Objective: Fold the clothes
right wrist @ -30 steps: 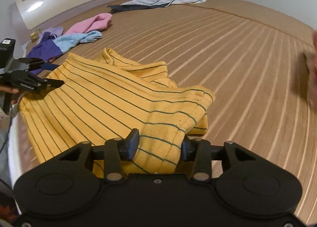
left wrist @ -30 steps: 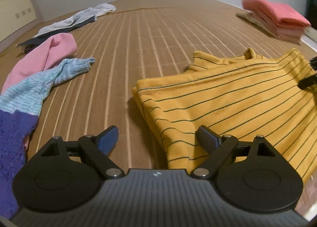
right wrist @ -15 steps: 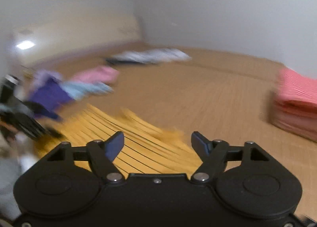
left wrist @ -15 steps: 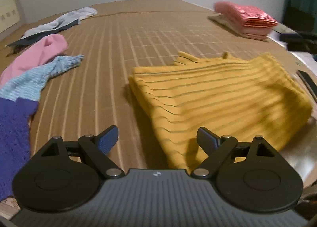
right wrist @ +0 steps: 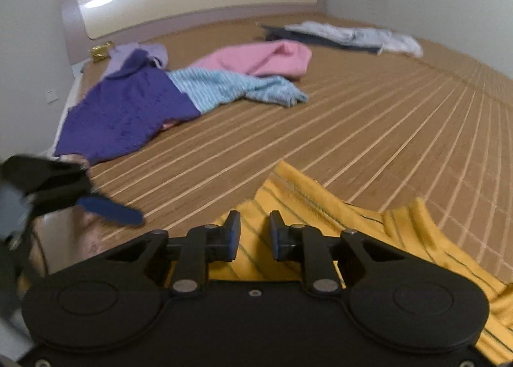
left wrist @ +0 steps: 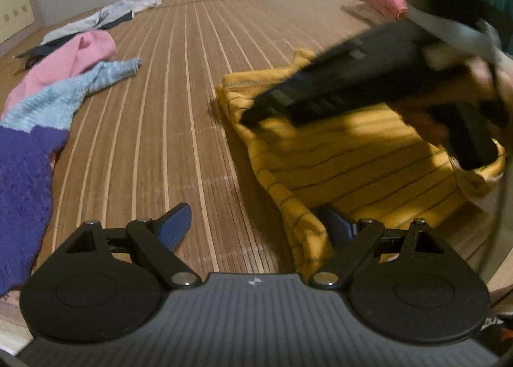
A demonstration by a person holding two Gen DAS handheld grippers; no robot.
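Left wrist view
Change: the right gripper point(left wrist: 320, 94) is now seen swung in across the yellow striped shirt point(left wrist: 352, 158), where a second ago only its tip showed at the right edge; a further fold is judged to be starting.
Left gripper point(left wrist: 256, 226): jaws spread wide, nothing held; shirt edge lies beside the right finger.

Right wrist view
Right gripper point(right wrist: 255, 232): jaws have just been closing to a narrow gap; shirt point(right wrist: 320, 206) seen beneath, grip cannot be told.
Pose: pitched downward, above the shirt's near part.
Ahead-left: purple-and-blue sweater point(right wrist: 144, 104).

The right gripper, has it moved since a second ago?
Yes. The right gripper has swung in over the yellow striped shirt, toward the pink garment side of the bed; its jaws have just been closing.
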